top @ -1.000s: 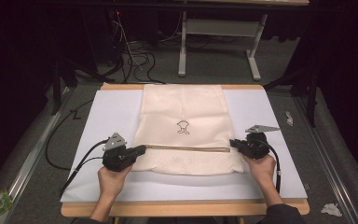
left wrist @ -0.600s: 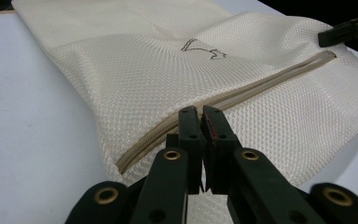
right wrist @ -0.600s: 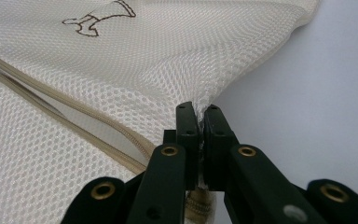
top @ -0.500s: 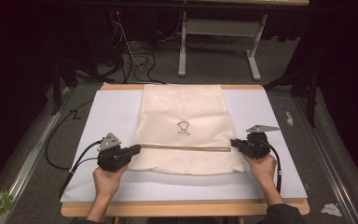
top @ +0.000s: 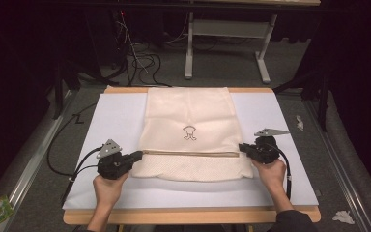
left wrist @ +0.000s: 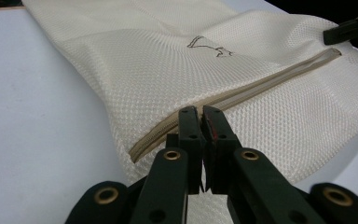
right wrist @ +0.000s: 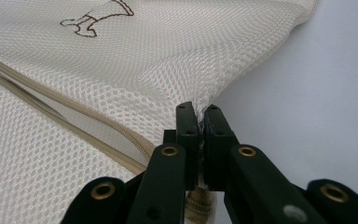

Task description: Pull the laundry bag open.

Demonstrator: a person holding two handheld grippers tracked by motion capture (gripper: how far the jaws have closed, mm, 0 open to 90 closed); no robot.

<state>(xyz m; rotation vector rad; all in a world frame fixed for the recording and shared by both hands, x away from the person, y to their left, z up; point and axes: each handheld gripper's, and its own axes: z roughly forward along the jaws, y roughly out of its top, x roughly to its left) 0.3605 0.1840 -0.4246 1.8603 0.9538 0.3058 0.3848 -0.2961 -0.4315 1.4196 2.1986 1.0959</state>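
Gripping: the left gripper (top: 136, 155) has its jaws closed on the mesh bag (top: 189, 116) at the left end of the zipper (top: 188, 153); the right gripper (top: 242, 147) has its jaws pinched on the bag's right edge, with mesh bunched between the pads in the right gripper view.
Bag place: it lies flat on the white sheet (top: 116, 116) at mid-table, its long side running from 12 to 6 o'clock, the zipper crossing it from 9 to 3 o'clock.
Risk, slip: each hold looks thin, so a pull outward toward 9 or 3 o'clock could let the mesh slide free.
Risk, tear: the open weave could snag or stretch if the jaws drag sideways.
Risk, skew: an uneven lift would likely twist the bag and wrinkle the zipper line.
Risk, sheet: the jaws sit low, so they may catch the white sheet too.
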